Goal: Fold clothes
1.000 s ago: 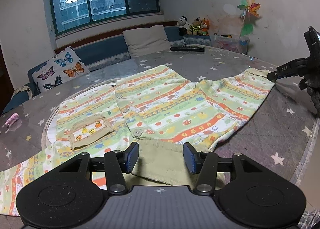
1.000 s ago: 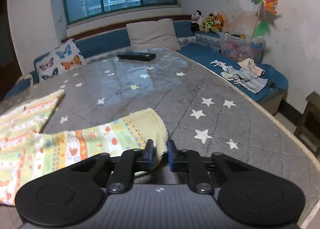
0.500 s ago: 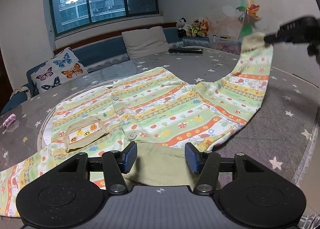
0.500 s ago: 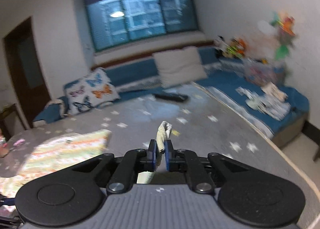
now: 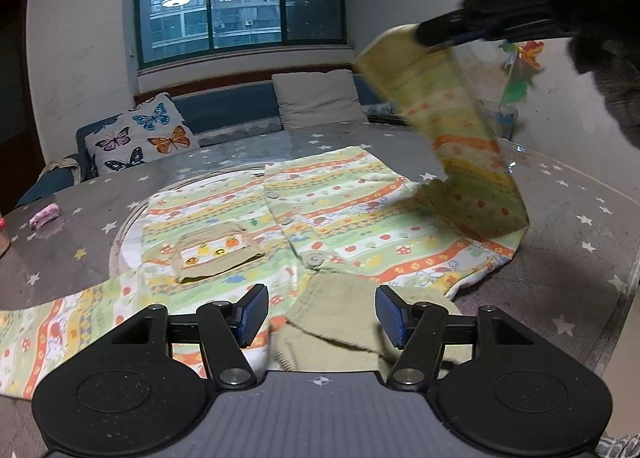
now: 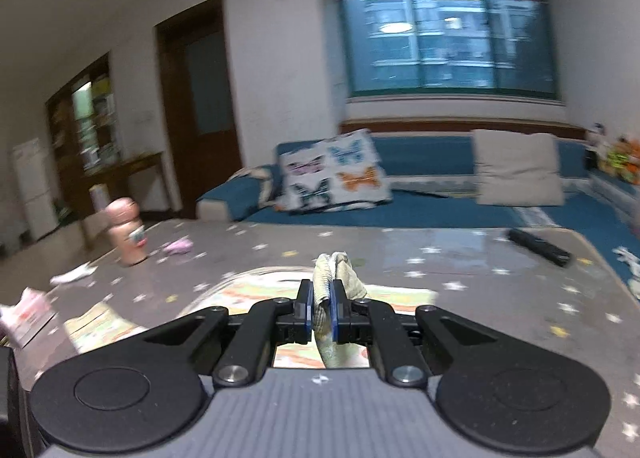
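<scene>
Left wrist view. One striped, fruit-printed children's cardigan (image 5: 320, 217), cotton, in green, orange and white, is spread front-up on one grey star-quilted table cover (image 5: 120, 193), probably flattened for folding. One beige chest pocket (image 5: 216, 254) and three visible buttons are counted. One ribbed olive hem band (image 5: 344, 318) lies near, between the blue pads of the left gripper (image 5: 318, 316); the jaws are opening and no pad is seen pressing the cloth. One sleeve (image 5: 460, 137) is lifted at far right, its cuff pinched by the right gripper (image 5: 444, 33), presumably to be carried across the body as a first fold. One butterfly-print cushion (image 5: 140, 137) and one plain beige cushion (image 5: 316, 101) rest on the far blue bench.

Right wrist view. The right gripper (image 6: 320, 308) is pressed together on one bunched olive cuff (image 6: 336, 274), which stands up between the pads. The cardigan body (image 6: 256, 290) is seen below and beyond. One pink bottle (image 6: 128, 234) stands far left; one black remote control (image 6: 538, 246) lies far right.
</scene>
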Motion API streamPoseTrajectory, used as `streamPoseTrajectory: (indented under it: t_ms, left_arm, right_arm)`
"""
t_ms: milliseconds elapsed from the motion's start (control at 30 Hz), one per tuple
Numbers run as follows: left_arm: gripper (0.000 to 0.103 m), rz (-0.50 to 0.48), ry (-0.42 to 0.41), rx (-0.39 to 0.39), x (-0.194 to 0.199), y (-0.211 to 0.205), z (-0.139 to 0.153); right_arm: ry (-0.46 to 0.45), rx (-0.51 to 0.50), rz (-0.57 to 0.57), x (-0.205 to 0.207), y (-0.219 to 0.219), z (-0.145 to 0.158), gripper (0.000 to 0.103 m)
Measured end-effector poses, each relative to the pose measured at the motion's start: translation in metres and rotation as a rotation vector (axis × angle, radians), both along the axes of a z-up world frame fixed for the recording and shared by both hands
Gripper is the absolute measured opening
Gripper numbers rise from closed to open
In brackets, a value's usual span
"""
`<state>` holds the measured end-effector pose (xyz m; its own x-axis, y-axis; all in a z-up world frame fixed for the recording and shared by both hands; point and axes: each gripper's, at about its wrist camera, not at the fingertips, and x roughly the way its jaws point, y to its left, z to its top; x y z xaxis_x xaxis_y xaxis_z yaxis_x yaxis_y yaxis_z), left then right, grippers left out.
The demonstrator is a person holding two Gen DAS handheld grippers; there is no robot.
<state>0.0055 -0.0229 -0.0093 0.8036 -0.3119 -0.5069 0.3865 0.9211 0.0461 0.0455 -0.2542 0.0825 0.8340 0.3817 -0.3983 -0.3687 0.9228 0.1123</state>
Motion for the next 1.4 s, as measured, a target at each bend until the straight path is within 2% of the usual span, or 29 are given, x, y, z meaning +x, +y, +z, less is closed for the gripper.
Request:
streamPoseTrajectory:
  t_ms: [233, 367, 533, 633, 700, 833, 1033, 1133, 1233, 1267, 1400]
  left_arm:
    - [0.067, 0.040, 0.006, -0.020, -0.005, 0.016, -0.002]
    - [0.067, 0.054, 0.011, -0.020, -0.005, 0.020, -0.003]
    - [0.067, 0.063, 0.012, -0.015, -0.005, 0.022, -0.002]
    - [0.067, 0.069, 0.012, -0.010, -0.004, 0.023, -0.001]
    - [0.067, 0.074, 0.011, -0.006, -0.004, 0.024, 0.000]
    - [0.067, 0.085, 0.003, -0.010, -0.002, 0.024, 0.004]
    - [0.066, 0.072, -0.004, -0.013, 0.011, 0.015, 0.011]
    - [0.059, 0.058, 0.000, -0.007, 0.018, 0.009, 0.012]
    - [0.048, 0.048, 0.015, 0.002, 0.026, 0.005, 0.009]
    - [0.044, 0.050, 0.025, 0.006, 0.029, 0.004, 0.007]
    - [0.038, 0.059, 0.050, 0.007, 0.037, 0.006, 0.002]
  right_arm:
    - [0.051, -0.031, 0.135, 0.011, 0.072, -0.014, 0.007]
    - [0.075, -0.035, 0.188, 0.011, 0.096, -0.022, 0.008]
    - [0.101, -0.010, 0.236, 0.010, 0.107, -0.026, 0.017]
    - [0.090, -0.011, 0.239, 0.006, 0.100, -0.023, 0.025]
    - [0.091, -0.025, 0.221, 0.004, 0.087, -0.024, 0.034]
    - [0.138, -0.070, 0.184, -0.002, 0.057, -0.041, 0.038]
    - [0.251, -0.122, 0.132, -0.012, 0.016, -0.085, 0.041]
    - [0.286, -0.119, 0.108, -0.013, 0.002, -0.103, 0.042]
    - [0.309, -0.115, 0.077, -0.013, -0.011, -0.118, 0.042]
    - [0.313, -0.111, 0.075, -0.013, -0.014, -0.119, 0.042]
    - [0.296, -0.116, 0.077, -0.008, -0.017, -0.109, 0.044]
